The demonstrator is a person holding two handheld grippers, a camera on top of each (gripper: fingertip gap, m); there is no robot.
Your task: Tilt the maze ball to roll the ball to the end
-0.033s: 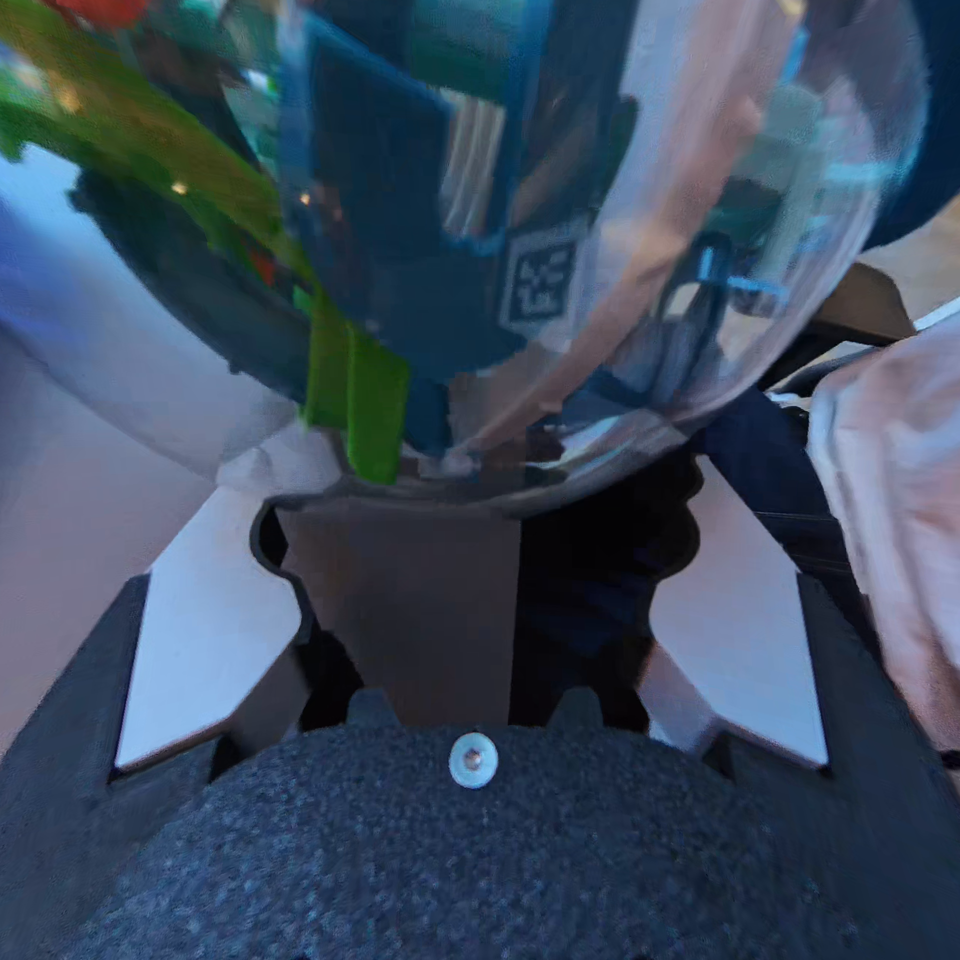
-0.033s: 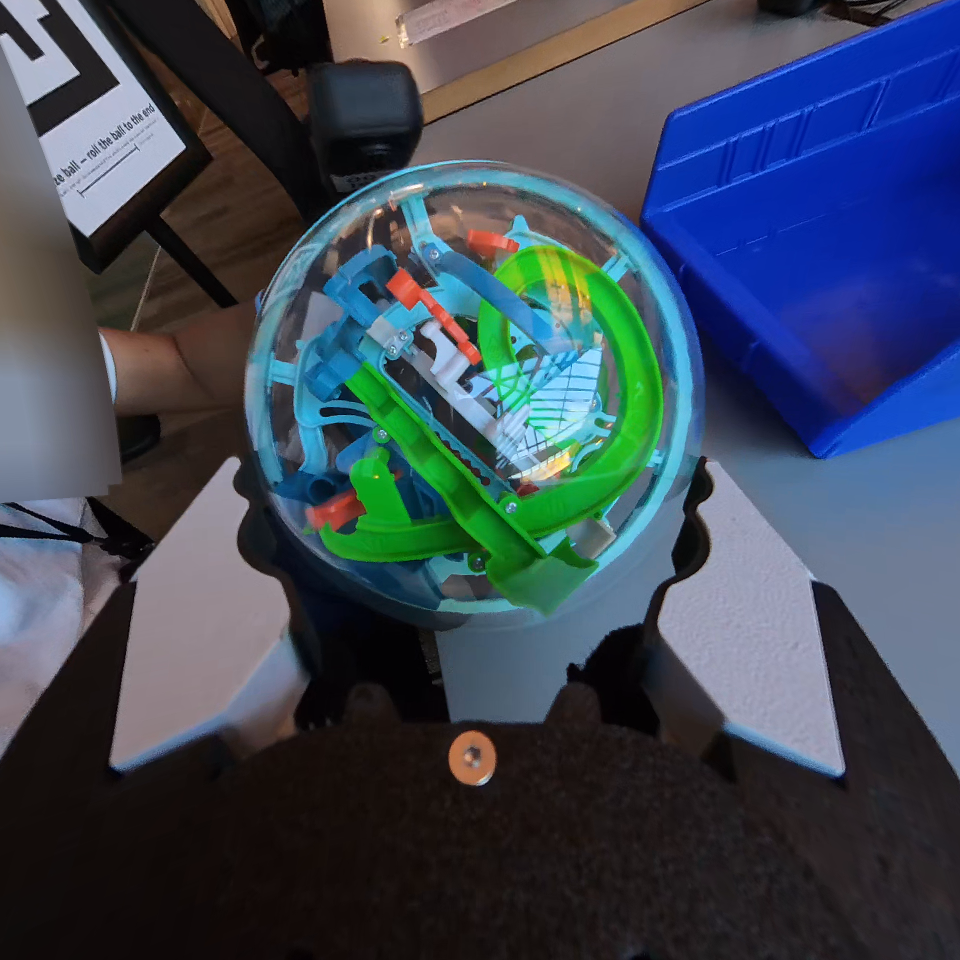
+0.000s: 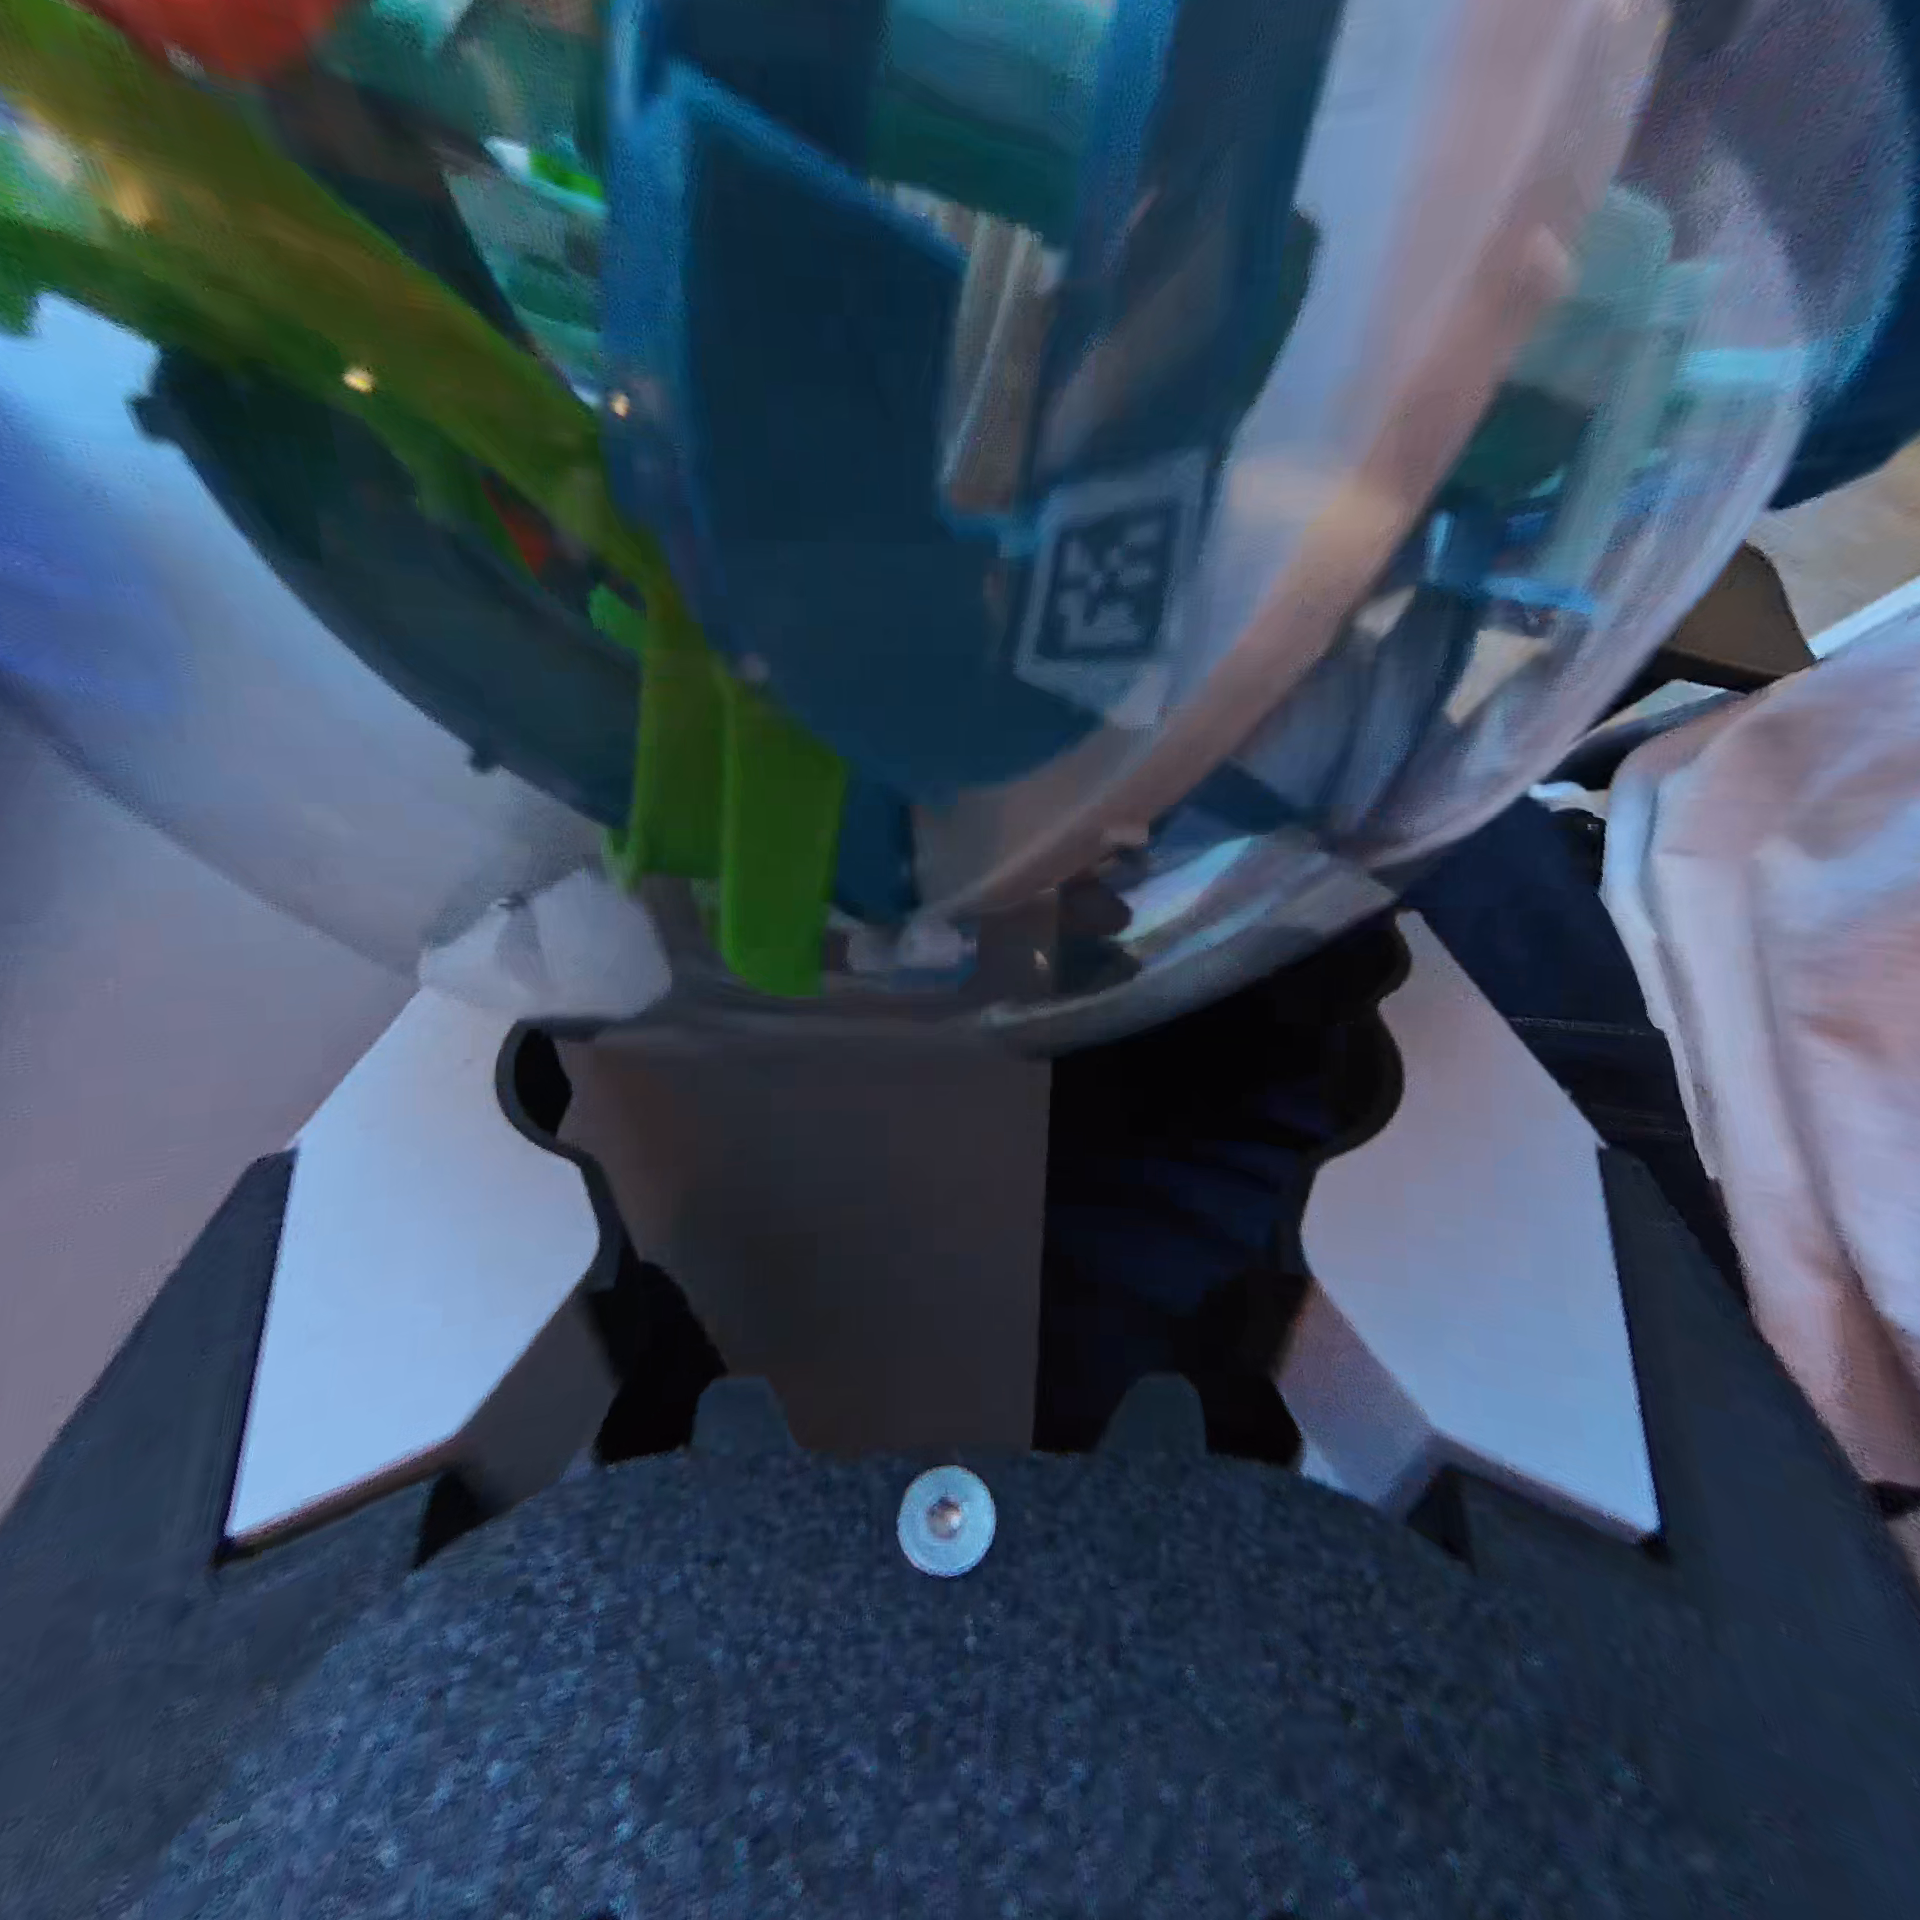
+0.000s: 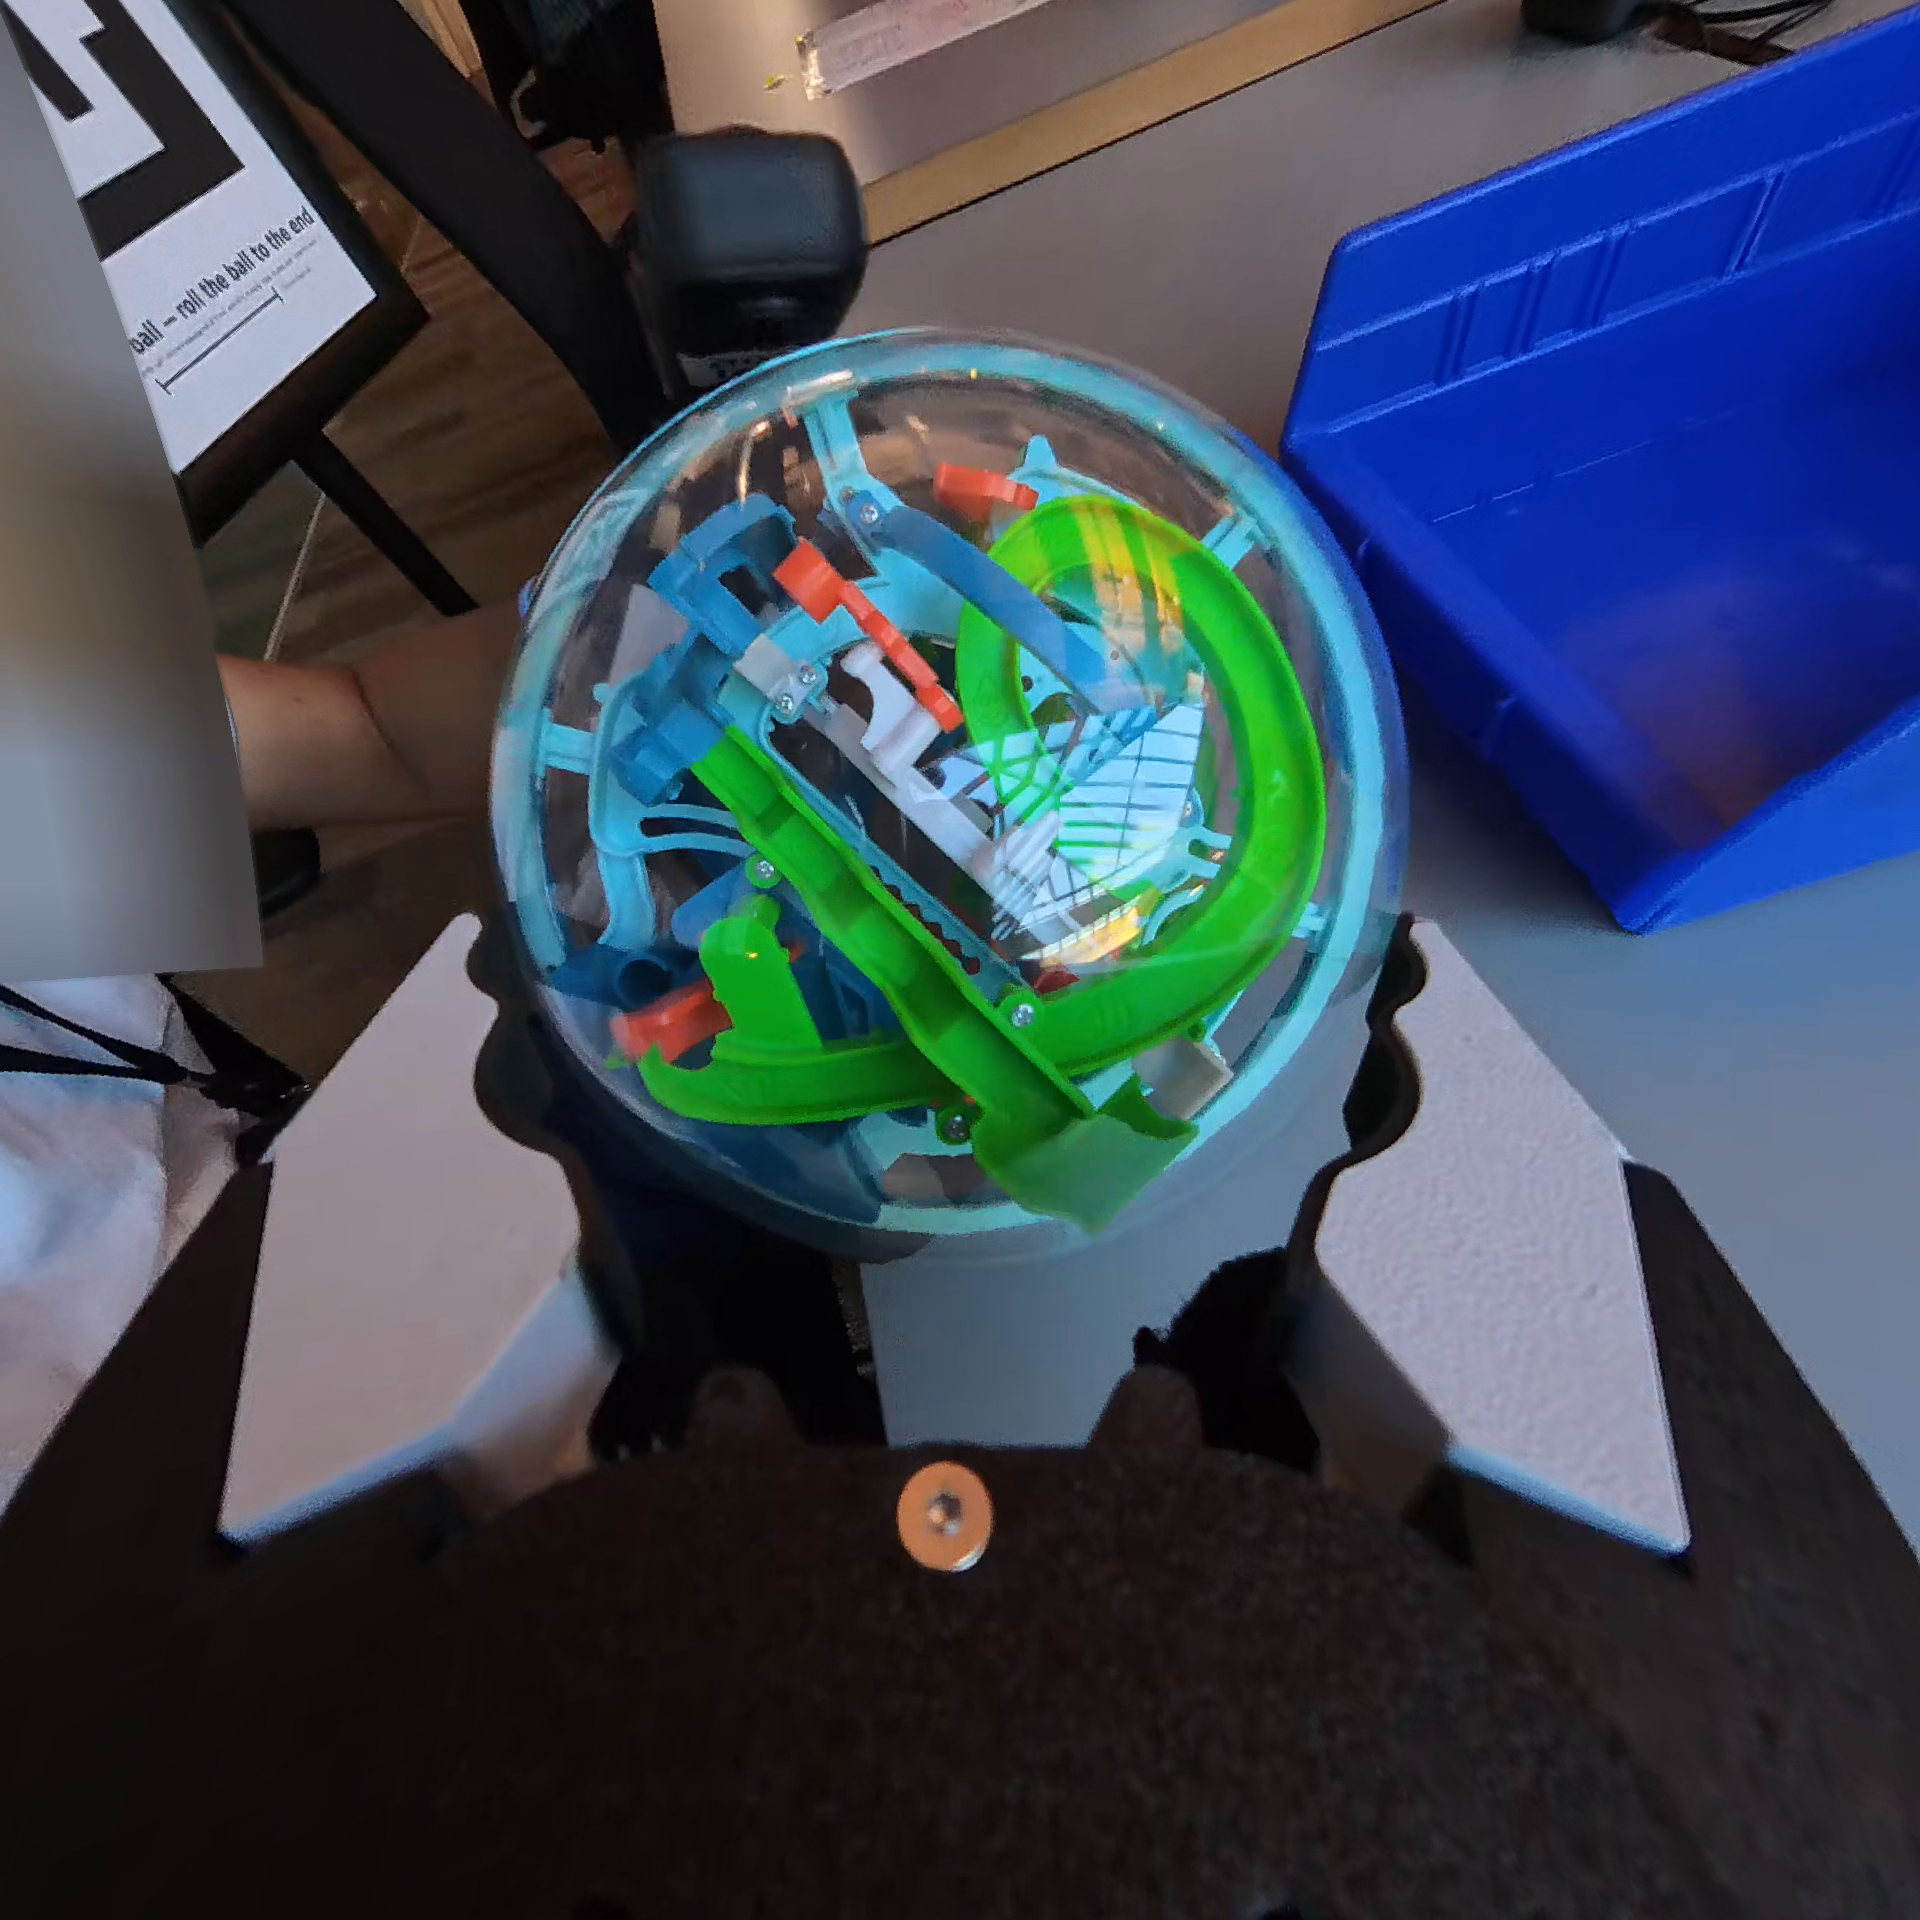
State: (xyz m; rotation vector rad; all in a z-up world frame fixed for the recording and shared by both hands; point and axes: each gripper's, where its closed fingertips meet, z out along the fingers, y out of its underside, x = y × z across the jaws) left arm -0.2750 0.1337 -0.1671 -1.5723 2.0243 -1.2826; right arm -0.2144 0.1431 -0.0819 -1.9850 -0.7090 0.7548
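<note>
The maze ball (image 4: 935, 779) is a clear sphere with green, blue and orange tracks inside. My right gripper (image 4: 940, 1039) is shut on the maze ball, one finger on each side at its widest part, holding it above the grey table (image 4: 1610, 1091). The small rolling ball inside is too hard to pick out. In the left wrist view the maze ball (image 3: 935, 468) fills the upper frame, blurred and very close. My left gripper (image 3: 951, 1049) has its jaws spread, and the sphere's lower edge lies against its fingertips, not between them. Its black camera block (image 4: 748, 239) shows behind the sphere.
A blue plastic bin (image 4: 1662, 520) stands on the table to the right of the sphere. A sign on a black stand (image 4: 208, 260) is at the upper left. A person's forearm (image 4: 343, 727) reaches in from the left, and light clothing (image 3: 1766, 987) is close on the right.
</note>
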